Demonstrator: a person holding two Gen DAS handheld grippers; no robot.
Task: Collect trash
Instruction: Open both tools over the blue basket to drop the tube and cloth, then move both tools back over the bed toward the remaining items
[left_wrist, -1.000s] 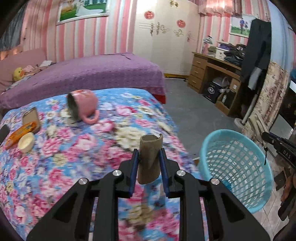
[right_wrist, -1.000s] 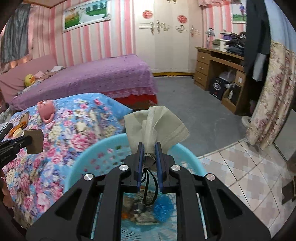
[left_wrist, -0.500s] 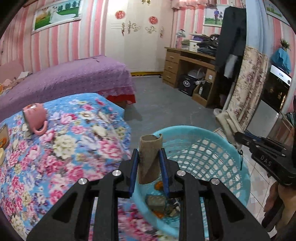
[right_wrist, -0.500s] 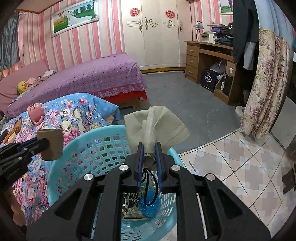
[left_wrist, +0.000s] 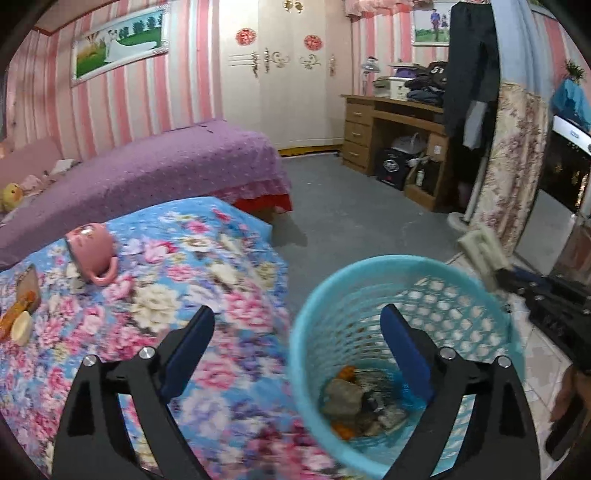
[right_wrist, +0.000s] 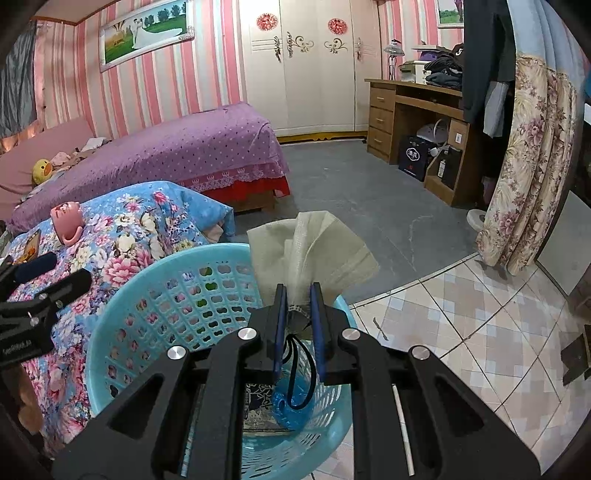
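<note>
Left wrist view: sits behind left gripper (left_wrist: 297, 332), looks forward and down along fingers, close above turquoise basket (left_wrist: 369, 273) rim and floral quilt (left_wrist: 155, 295).

Right wrist view: sits behind right gripper (right_wrist: 298, 291), same downward slant, directly over basket (right_wrist: 162, 273) from opposite side.

Shared by both: basket, quilt, pink mug (left_wrist: 92, 249) (right_wrist: 67, 218), purple bed (left_wrist: 166, 162) (right_wrist: 192, 144), wardrobe, desk. Each view catches other gripper at frame edge.
</note>
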